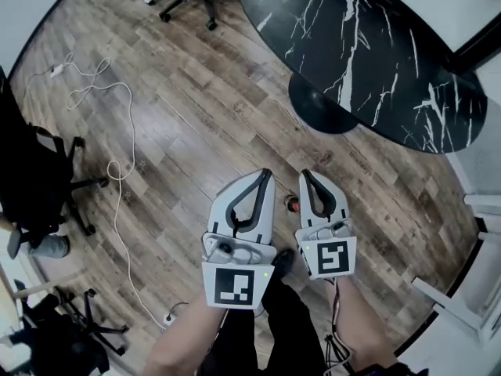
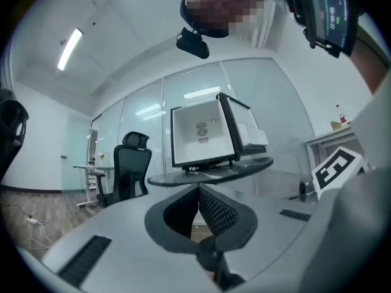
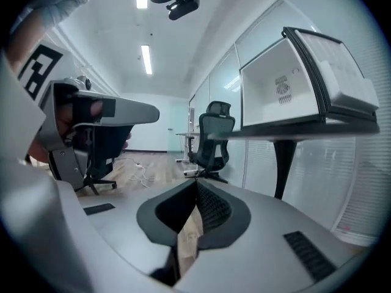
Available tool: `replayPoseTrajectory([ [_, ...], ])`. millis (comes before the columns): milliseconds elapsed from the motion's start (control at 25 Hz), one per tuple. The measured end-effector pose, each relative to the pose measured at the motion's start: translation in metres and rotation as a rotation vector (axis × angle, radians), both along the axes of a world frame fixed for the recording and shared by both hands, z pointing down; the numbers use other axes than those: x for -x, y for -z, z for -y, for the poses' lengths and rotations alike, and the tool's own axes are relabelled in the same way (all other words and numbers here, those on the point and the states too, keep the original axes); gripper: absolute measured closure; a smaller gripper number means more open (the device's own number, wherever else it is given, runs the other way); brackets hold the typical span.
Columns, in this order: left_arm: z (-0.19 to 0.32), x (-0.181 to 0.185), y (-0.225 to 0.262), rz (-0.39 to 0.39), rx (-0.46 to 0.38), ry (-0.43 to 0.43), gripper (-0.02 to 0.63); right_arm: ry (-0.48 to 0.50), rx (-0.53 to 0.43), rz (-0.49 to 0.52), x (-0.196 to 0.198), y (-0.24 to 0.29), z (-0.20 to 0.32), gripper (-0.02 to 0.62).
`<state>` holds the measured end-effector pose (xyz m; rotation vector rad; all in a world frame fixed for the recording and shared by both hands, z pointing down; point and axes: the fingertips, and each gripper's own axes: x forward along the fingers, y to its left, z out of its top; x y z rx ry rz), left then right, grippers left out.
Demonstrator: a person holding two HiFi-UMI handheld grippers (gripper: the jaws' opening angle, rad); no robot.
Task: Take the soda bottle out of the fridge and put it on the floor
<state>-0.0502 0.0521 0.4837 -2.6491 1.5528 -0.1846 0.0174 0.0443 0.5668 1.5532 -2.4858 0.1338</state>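
Both grippers were closed and empty, held above the floor.
The left gripper (image 1: 267, 174) and right gripper (image 1: 305, 175) had their jaws pressed together on nothing. The soda bottle (image 1: 293, 204), a small red-topped shape, stood on the floor (image 1: 188, 116) beneath them.

No word or number can be read for certain. The left gripper's cube (image 1: 236, 286) shows a square black-and-white marker, a blocky code pattern rather than lettering. The right gripper's cube (image 1: 333, 258) shows another marker of the same kind with a different pattern. In the left gripper view, a small dark screen (image 2: 333, 17) at the upper right shows pale digits in two rows, too blurred to make out. The open fridge (image 2: 183, 118) on the table has a small grey label (image 2: 201, 131) on its white inner back wall. That label also shows in the right gripper view, and its print is too small to read in either.
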Motion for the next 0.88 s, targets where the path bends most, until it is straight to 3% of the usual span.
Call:
replayPoseTrajectory([
  [400,-0.013,0.0,0.183,0.007,-0.163,-0.007,0.589,-0.016,-0.277,0.071,0.007,0.246,0.006,0.581],
  [600,-0.021,0.003,0.286,-0.018,-0.302,0.013,0.589,-0.014,-0.433,0.071,-0.001,0.358,0.005,0.581],
  [720,-0.042,0.008,0.337,-0.027,-0.311,0.062,0.589,-0.021,-0.456,0.058,-0.008,0.407,-0.019,0.583],
  [880,-0.051,0.019,0.385,0.02,-0.321,0.123,0.589,-0.03,-0.482,0.06,-0.012,0.467,-0.033,0.583],
])
